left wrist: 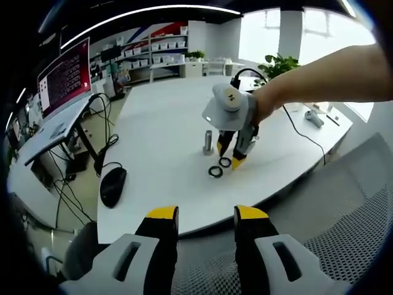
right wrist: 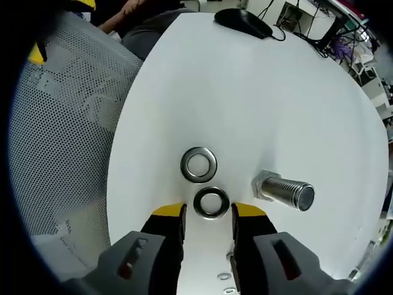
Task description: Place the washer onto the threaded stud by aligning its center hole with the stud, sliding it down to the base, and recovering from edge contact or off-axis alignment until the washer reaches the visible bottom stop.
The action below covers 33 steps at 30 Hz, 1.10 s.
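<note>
**Right gripper poised over a washer beside the stud**

On the white desk (right wrist: 258, 98) two flat metal washers lie close together near the edge that faces the mesh chair (right wrist: 67, 141). In the right gripper view the nearer washer (right wrist: 211, 203) sits just ahead of the right gripper (right wrist: 209, 216), level with the gap between its yellow tips; the jaws stand parted on either side of it, with a gap visible on each side, and hold nothing. The farther washer (right wrist: 198, 164) lies flat just beyond, apart from the first by a thin strip of desk. The threaded stud (right wrist: 285, 190) stands upright on its hexagonal base just beside the nearer washer, further from the chair-side edge, its shaft bare of any washer.

In the left gripper view the same group shows toward the middle of the desk's chair-side edge: the stud (left wrist: 208, 142), one washer (left wrist: 215, 171) and the other (left wrist: 225, 162) under the right gripper (left wrist: 229, 153), which points down at them from a person's bare forearm (left wrist: 319, 74). The left gripper (left wrist: 207, 216) hangs well back from the desk, over the chair, its jaws apart and empty.

A black computer mouse (left wrist: 113, 185) rests near the desk's corner, its cable trailing off the edge. A monitor (left wrist: 64, 77) stands on a neighbouring desk.
</note>
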Available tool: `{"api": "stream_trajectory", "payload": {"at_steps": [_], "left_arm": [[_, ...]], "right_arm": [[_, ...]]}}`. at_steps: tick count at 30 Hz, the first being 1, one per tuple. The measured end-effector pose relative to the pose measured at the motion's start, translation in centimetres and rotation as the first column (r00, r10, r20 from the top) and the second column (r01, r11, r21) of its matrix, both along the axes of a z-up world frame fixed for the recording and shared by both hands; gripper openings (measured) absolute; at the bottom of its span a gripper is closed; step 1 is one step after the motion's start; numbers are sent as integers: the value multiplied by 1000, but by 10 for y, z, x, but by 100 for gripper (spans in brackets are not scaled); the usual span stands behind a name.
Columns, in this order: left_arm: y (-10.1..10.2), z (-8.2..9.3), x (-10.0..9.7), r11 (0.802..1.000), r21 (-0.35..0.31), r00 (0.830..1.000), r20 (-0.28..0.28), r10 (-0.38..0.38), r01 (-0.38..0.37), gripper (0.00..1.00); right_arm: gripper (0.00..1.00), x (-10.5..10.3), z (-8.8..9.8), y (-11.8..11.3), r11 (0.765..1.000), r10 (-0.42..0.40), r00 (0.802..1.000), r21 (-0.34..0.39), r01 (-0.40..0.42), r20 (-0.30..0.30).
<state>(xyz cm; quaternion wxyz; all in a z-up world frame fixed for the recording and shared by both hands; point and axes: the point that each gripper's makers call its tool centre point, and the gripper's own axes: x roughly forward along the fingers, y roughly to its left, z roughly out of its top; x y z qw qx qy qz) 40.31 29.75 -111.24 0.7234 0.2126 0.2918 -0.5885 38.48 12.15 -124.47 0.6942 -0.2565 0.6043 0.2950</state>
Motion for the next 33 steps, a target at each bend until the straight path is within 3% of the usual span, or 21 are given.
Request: {"api": "stream_trajectory", "payload": {"at_steps": [4,6,18,19,21,23,29,33], "left_arm": [[0,0,0,1000,-5,1000,0,5,-5,34],[0,0,0,1000,-4,1000,-1,6,-6,34],[0,0,0,1000,-3,1000,-3,4,-4,35],[0,0,1,1000,-3,1000,-4,5,-5,35],[0,0,1,1000,-3,1000,-3,5,-5,35],[0,0,1,1000,-3,1000,-3,4,-4,35],[0,0,1,1000,-4,1000,-4,7,-7,35],[0,0,0,1000,-2,1000,-4,8,-8,36]], "right_arm": [[29,1,0,-1,1000,0,1000,4,0,7],[25,3,0,1,999,-14,999,34,13,38],[26,4,2,3,1000,10,1000,-28,-11,-16],[26,1,3,4,999,35,999,-36,-36,-20],[26,3,4,9,980,197,980,-38,-196,13],[27,8,3,5,990,134,991,-32,-134,2],[36,17,3,4,982,184,982,-57,-182,33],[28,10,0,9,969,246,969,-23,-246,-4]]}}
